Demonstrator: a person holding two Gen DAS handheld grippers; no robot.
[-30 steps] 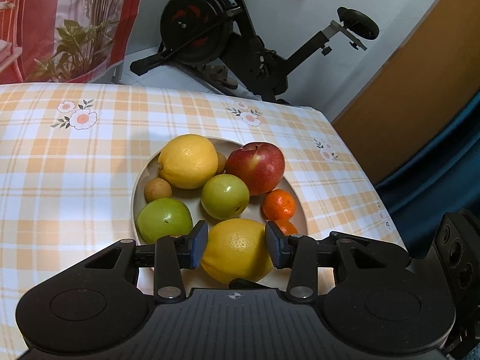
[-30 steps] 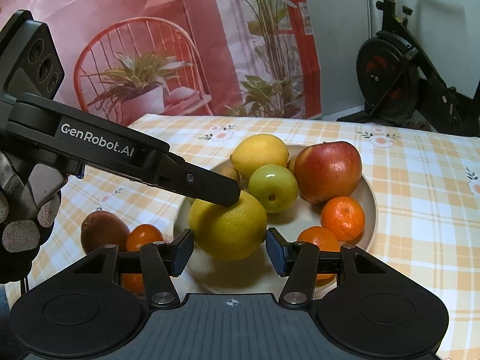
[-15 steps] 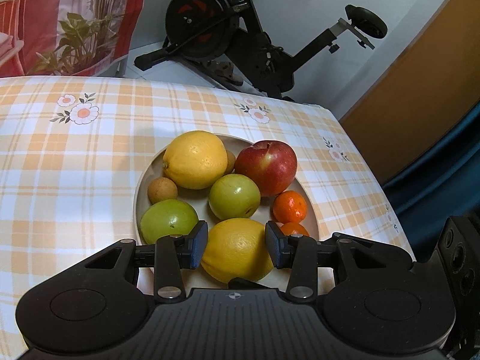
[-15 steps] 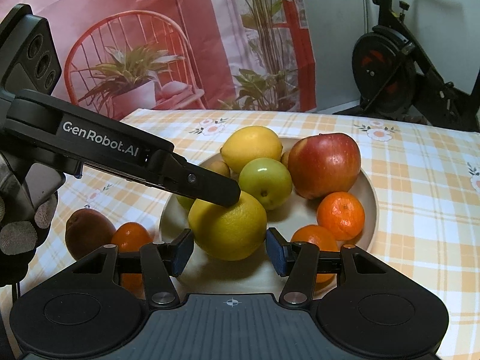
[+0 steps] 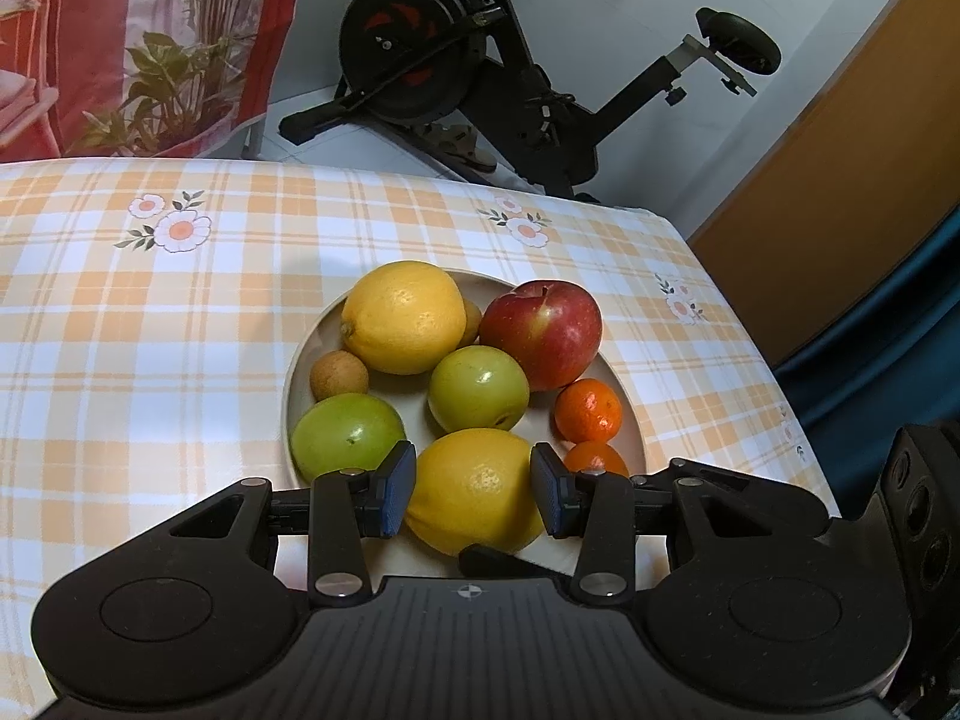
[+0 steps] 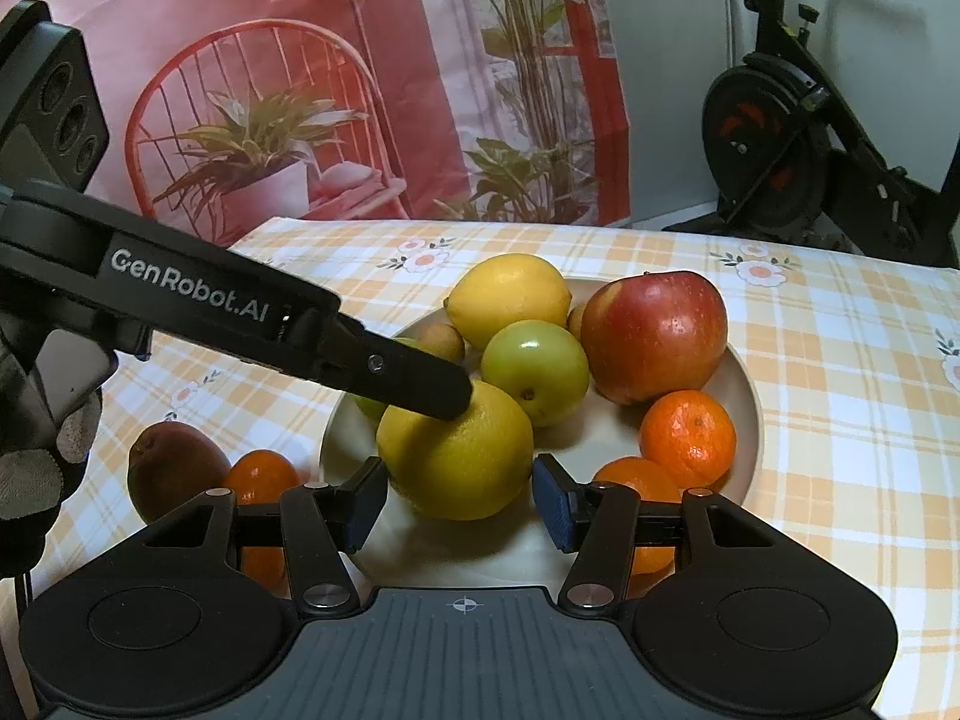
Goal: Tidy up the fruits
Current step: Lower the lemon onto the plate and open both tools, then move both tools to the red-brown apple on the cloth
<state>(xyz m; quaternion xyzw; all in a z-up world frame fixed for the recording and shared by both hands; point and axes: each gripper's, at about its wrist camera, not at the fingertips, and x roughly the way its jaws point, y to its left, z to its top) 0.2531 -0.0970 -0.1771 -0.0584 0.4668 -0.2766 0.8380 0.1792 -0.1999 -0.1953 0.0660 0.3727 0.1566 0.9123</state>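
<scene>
Room: exercise bike (image 5: 516,66) against the white wall, a red printed curtain (image 6: 372,84) with plants behind the table.
Surface: checked orange-and-white tablecloth (image 5: 150,324) with small flowers, the plate (image 5: 295,384) sitting near the middle.
Left claw (image 5: 473,489): fingers on either side of the near lemon (image 5: 474,489), pads touching or just off its skin; whether it truly pinches I cannot tell. In the right camera one finger (image 6: 420,381) lies across the top of that fruit.
Right claw (image 6: 459,504): spread, pads a little apart from the same lemon (image 6: 456,450), waiting just in front of it.
Why so: my guess is the left one is setting the lemon into the free front spot, or steadying it so it does not roll on the shallow plate.
Plate contents: far lemon (image 5: 403,317), red apple (image 5: 541,335), two green fruits (image 5: 478,387) and (image 5: 347,435), a small brown round fruit (image 5: 338,375) with another half hidden behind the far lemon, two tangerines (image 5: 587,410) and (image 5: 595,459), and the near lemon at the front edge.
Outside the plate: a dark brown fruit (image 6: 174,468) and a loose tangerine (image 6: 264,474) on the cloth, just beside the plate's left rim.
Left to do: by my judgement those two stragglers belong on the plate, and room there is tight.
Risk: round fruit packed this close may nudge a neighbour over the low rim.
</scene>
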